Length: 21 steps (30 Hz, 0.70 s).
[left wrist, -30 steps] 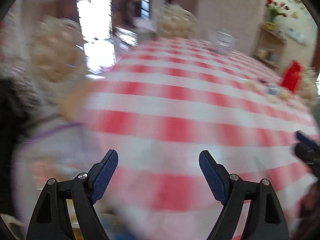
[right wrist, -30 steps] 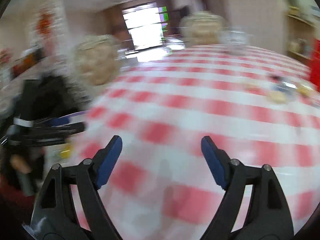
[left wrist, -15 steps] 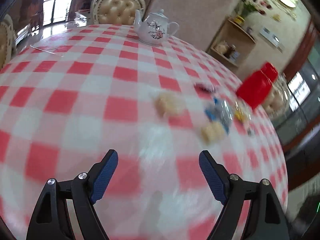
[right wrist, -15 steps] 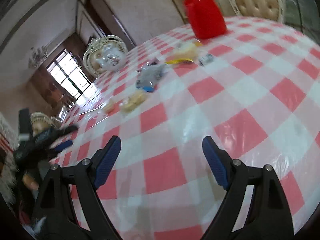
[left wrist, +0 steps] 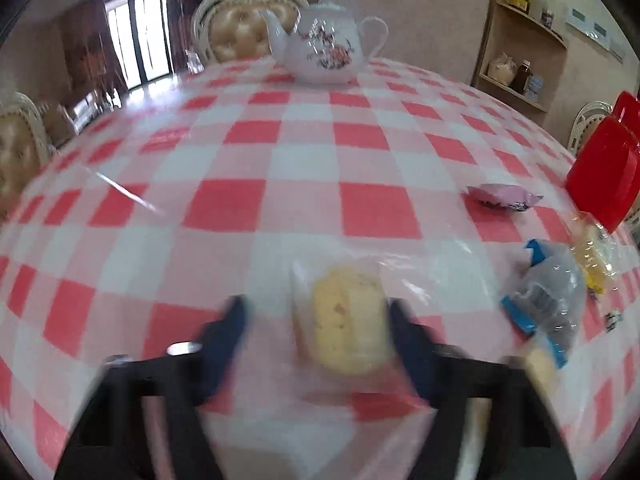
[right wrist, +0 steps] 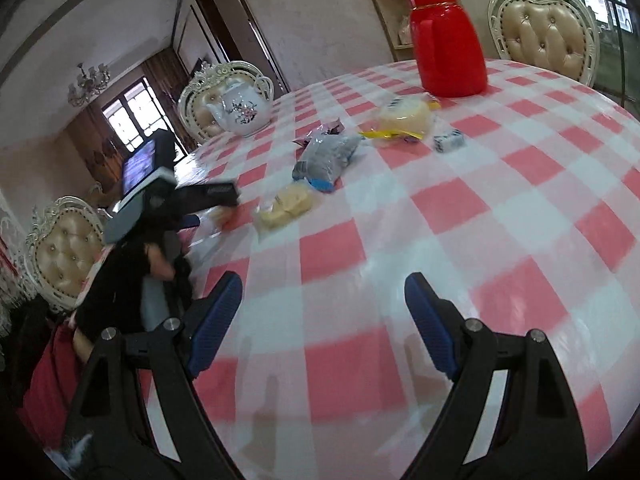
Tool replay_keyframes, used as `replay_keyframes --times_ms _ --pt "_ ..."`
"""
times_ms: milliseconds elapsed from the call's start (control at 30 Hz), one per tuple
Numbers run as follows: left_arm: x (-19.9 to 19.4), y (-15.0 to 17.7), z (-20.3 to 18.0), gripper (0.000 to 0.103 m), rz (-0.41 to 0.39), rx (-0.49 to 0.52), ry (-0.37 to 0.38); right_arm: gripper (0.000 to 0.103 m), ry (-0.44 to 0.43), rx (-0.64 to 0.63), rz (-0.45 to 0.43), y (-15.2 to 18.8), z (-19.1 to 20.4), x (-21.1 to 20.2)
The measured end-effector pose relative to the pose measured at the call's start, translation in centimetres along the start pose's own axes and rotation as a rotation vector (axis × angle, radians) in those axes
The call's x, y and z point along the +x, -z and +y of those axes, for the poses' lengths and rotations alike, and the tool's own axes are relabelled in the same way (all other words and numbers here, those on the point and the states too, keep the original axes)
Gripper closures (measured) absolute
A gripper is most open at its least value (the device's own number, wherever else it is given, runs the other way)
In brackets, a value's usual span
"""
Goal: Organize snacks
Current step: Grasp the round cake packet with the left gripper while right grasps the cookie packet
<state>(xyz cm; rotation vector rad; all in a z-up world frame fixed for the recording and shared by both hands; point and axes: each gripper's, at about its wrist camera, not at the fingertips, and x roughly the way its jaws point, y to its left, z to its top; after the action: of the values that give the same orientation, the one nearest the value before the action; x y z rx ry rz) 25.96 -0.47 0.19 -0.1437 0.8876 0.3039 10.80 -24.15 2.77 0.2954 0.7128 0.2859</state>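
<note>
A yellow cake in a clear wrapper lies on the red-and-white checked tablecloth between the fingers of my left gripper. Its jaws are closing: the right pad is against the wrapper and the blurred left pad still stands a little off it. In the right wrist view the left gripper reaches over that cake at the left of the snack cluster. My right gripper hangs open over bare cloth, well short of the snacks. Beyond lie a second yellow cake pack, a grey-blue pouch and a yellow-wrapped bun.
A red thermos stands behind the snacks and a white flowered teapot at the far edge. A pink packet and a small blue-white sweet lie nearby. Padded chairs ring the round table. A sleeve shows at left.
Both grippers swung from the table's edge toward the snacks. The left one came down around the wrapped cake and its jaws narrowed. The right one stayed open.
</note>
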Motion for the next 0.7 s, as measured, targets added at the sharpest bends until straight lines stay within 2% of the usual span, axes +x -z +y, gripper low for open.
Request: replay_keyframes --times_ms 33,100,167,200,333,400,500,567,600,633,700 --pt "0.1 -0.1 0.1 0.067 0.001 0.018 0.000 0.018 0.010 -0.002 0.013 -0.6 0.5 0.9" --pt "-0.2 0.0 1.2 0.067 0.005 0.036 0.069 0.018 0.046 0.020 0.050 -1.8 1.7 3.6" --pt "-0.7 0.5 2.6 0.067 0.006 0.045 0.101 0.018 0.055 0.031 0.084 -2.5 2.9 5.7" --pt "-1.0 0.8 3.4 0.067 0.005 0.050 0.115 0.018 0.088 0.035 0.118 -3.0 3.8 7.4" --pt "-2.4 2.3 6.5 0.067 -0.012 0.071 0.128 0.016 0.142 0.139 0.182 -4.1 5.4 11.4" --pt "-3.0 2.9 8.3 0.067 -0.027 0.065 0.106 0.016 0.217 0.149 0.173 -4.7 6.8 13.1" --pt "-3.8 3.8 11.1 0.067 -0.029 0.019 0.141 0.018 0.362 0.080 0.179 -5.2 8.7 15.4" --pt "-4.7 4.0 12.2 0.067 -0.047 0.007 0.150 0.037 0.411 0.003 0.182 -5.1 9.5 16.2" --pt "-5.2 4.1 12.4 0.067 -0.054 0.008 0.170 0.043 0.409 -0.036 0.174 -4.9 9.7 16.0" --pt "-5.8 4.2 12.5 0.067 -0.061 0.013 0.191 0.056 0.399 -0.067 0.169 -4.5 9.8 15.7" --pt "-6.9 4.4 12.5 0.067 -0.081 0.029 0.210 0.063 0.349 -0.110 0.166 -3.5 9.4 14.0"
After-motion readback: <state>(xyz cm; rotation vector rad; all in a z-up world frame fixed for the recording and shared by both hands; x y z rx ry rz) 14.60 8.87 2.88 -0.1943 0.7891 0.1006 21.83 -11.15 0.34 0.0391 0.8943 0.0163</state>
